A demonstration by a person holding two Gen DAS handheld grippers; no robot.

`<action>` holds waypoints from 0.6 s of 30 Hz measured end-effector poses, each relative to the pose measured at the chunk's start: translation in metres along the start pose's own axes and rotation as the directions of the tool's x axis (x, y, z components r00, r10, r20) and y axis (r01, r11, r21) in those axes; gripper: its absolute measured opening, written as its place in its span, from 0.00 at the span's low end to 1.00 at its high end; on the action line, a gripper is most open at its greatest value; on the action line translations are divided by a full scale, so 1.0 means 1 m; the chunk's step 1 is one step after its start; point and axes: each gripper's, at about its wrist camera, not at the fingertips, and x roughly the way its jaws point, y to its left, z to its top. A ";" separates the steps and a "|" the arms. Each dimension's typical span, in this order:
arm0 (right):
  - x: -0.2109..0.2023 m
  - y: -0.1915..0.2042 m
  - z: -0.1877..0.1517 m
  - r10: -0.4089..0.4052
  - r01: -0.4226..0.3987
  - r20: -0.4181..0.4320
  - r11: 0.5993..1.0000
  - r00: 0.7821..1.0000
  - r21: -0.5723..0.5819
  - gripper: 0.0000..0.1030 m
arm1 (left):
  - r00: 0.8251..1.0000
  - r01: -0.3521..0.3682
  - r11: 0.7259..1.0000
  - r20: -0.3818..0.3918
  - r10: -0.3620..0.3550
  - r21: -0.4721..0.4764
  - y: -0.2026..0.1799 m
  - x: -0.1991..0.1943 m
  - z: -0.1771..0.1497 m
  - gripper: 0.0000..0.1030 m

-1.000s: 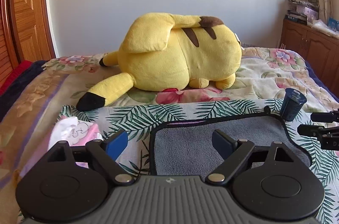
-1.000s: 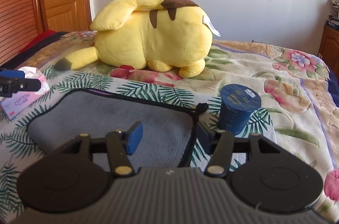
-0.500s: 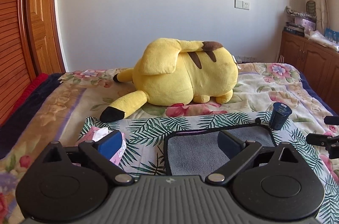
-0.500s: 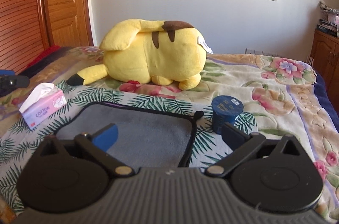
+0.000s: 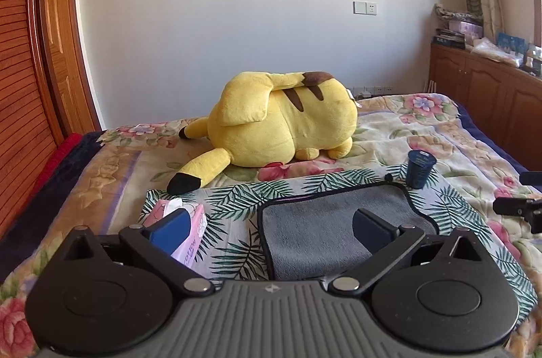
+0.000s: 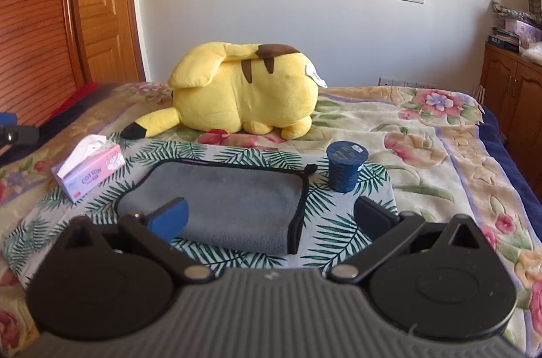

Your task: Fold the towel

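A grey towel (image 6: 233,202) with a black hem lies folded on a palm-leaf cloth (image 6: 338,236) on the bed; it also shows in the left wrist view (image 5: 321,222). My right gripper (image 6: 271,217) is open and empty, held above and behind the towel's near edge. My left gripper (image 5: 269,227) is open and empty, held back over the towel's left near side. Neither gripper touches the towel. The right gripper's tip shows at the right edge of the left wrist view (image 5: 518,207).
A pink tissue box (image 6: 89,170) sits left of the towel. A dark blue cup (image 6: 345,166) stands at the towel's far right corner. A big yellow plush toy (image 6: 244,93) lies behind. A wooden cabinet (image 5: 491,97) stands to the right, wooden doors (image 6: 50,16) to the left.
Both grippers have pulled back and up from the towel, so more of the bed and room shows. The right gripper's jaws have opened wider. The towel lies still.
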 end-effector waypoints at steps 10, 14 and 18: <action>-0.040 0.000 0.004 -0.022 0.022 0.035 1.000 0.999 0.013 1.00 | 0.999 0.034 0.999 -0.008 -0.034 -0.008 -0.006 -0.041 -0.016 0.82; -0.055 0.002 0.004 -0.021 0.021 0.050 1.000 0.999 0.014 1.00 | 0.999 0.033 0.999 -0.011 -0.033 -0.012 -0.005 -0.053 -0.022 0.82; -0.066 0.006 0.002 -0.020 0.019 0.057 1.000 0.998 0.011 1.00 | 1.000 0.027 0.999 -0.009 -0.028 -0.019 -0.004 -0.062 -0.027 0.82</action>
